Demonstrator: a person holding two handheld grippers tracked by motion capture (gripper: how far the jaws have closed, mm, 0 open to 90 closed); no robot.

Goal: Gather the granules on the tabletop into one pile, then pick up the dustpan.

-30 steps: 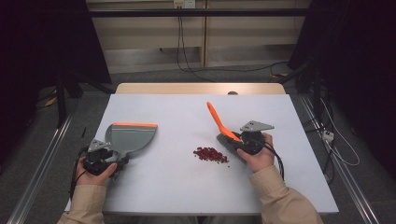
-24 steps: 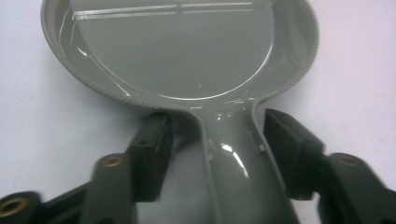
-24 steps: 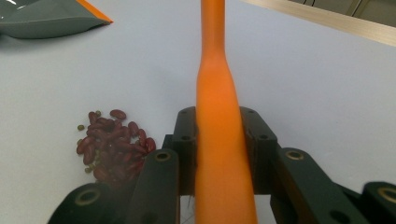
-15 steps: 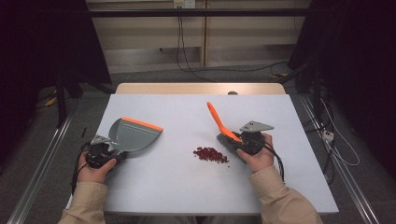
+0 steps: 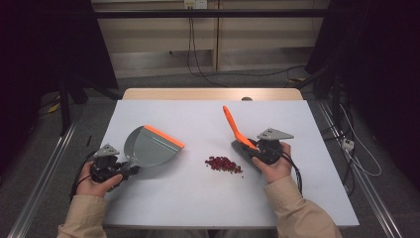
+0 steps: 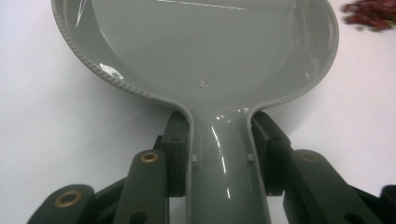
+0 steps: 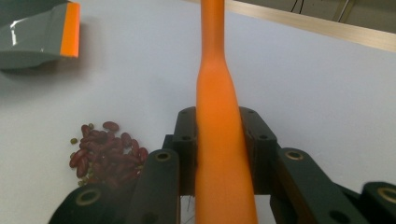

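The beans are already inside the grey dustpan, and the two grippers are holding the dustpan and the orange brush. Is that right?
Not quite. The beans aren't in the dustpan yet. In the high view they lie in a small pile on the white table, between the dustpan and the brush. The rest is right: the left gripper holds the dustpan and the right gripper holds the brush.

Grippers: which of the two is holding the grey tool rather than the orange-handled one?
The left gripper. Its jaws clamp the handle of the grey dustpan, while the right gripper grips the orange brush handle beside the red beans.
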